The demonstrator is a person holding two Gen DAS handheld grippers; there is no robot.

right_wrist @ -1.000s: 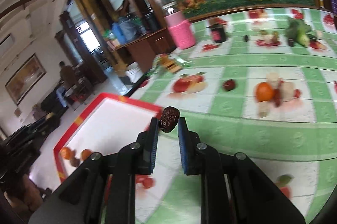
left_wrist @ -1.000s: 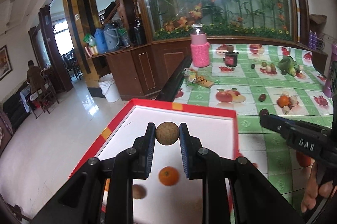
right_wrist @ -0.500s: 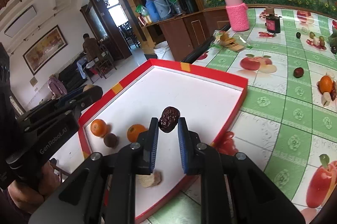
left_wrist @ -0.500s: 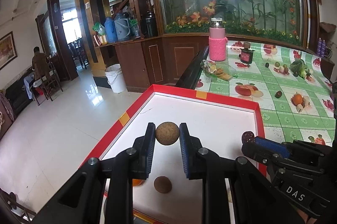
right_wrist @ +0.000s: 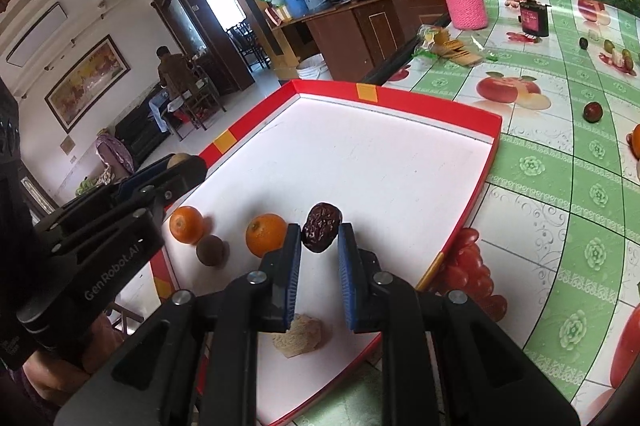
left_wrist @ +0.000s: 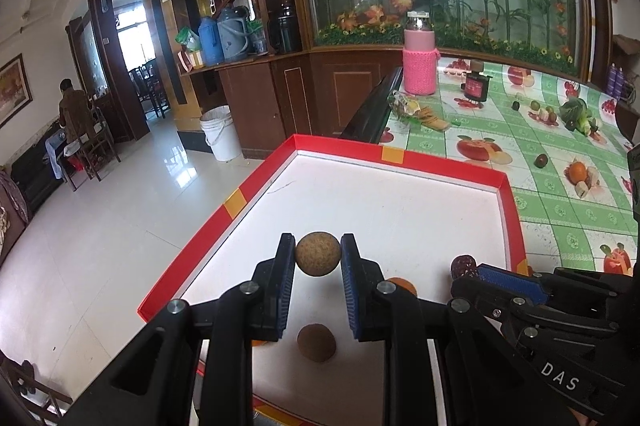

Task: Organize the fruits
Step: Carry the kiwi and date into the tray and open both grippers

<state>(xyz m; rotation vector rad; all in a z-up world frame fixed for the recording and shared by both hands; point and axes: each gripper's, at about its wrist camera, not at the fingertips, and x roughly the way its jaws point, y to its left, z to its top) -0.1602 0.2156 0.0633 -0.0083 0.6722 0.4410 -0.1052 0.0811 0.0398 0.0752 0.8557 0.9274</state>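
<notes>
My left gripper (left_wrist: 318, 256) is shut on a round brown longan (left_wrist: 318, 253) and holds it above the red-rimmed white tray (left_wrist: 396, 156). My right gripper (right_wrist: 319, 238) is shut on a wrinkled dark red date (right_wrist: 321, 231) above the tray's near part (right_wrist: 368, 91). In the tray lie two oranges (right_wrist: 186, 224) (right_wrist: 265, 239), a brown longan (right_wrist: 210, 251) and a pale walnut piece (right_wrist: 298, 336). The right gripper with the date also shows in the left wrist view (left_wrist: 464, 266), and the left gripper shows in the right wrist view (right_wrist: 182, 164).
On the green fruit-print tablecloth (left_wrist: 560, 214) lie a loose dark date (right_wrist: 592, 112) and more small fruits and a vegetable (left_wrist: 576, 112) at the far end. A pink-sleeved bottle (left_wrist: 419, 64), a dark jar (left_wrist: 476, 86) and a snack packet (left_wrist: 416, 110) stand beyond the tray.
Both grippers, still holding their fruits, have moved over the tray from the table side. The right gripper has come in close beside the left one, above the fruits in the tray.
</notes>
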